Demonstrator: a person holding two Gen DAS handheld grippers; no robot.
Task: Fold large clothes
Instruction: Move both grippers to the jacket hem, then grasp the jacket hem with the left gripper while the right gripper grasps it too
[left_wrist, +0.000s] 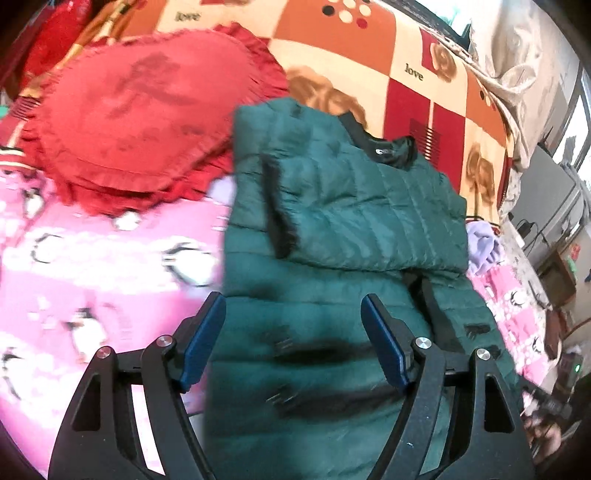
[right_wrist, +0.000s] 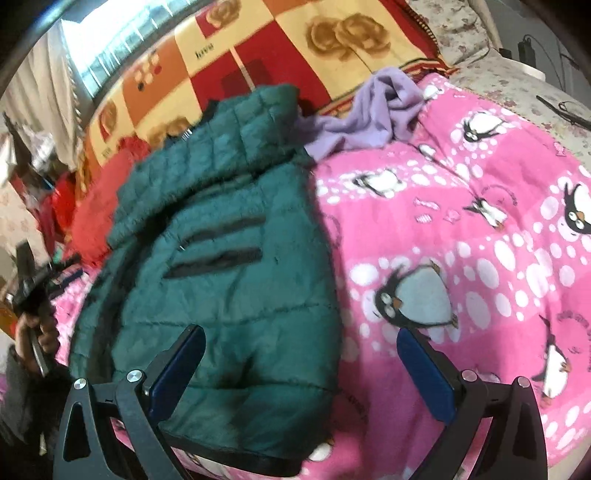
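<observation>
A dark green quilted puffer jacket (left_wrist: 332, 236) lies on a pink penguin blanket (left_wrist: 92, 266), its upper part folded over itself, black collar at the far end. My left gripper (left_wrist: 293, 314) is open and empty, hovering over the jacket's near part. In the right wrist view the jacket (right_wrist: 221, 258) lies left of centre on the blanket (right_wrist: 461, 221). My right gripper (right_wrist: 301, 349) is open and empty above the jacket's near right hem. My left gripper (right_wrist: 40, 284) shows at the far left of that view, held in a hand.
A red frilled heart cushion (left_wrist: 140, 122) lies left of the jacket. A lilac cloth (right_wrist: 373, 110) is crumpled beyond the jacket's right side. An orange and red patchwork cover (left_wrist: 406, 55) lies behind. Cables and a bedside unit (left_wrist: 546, 221) stand at the right.
</observation>
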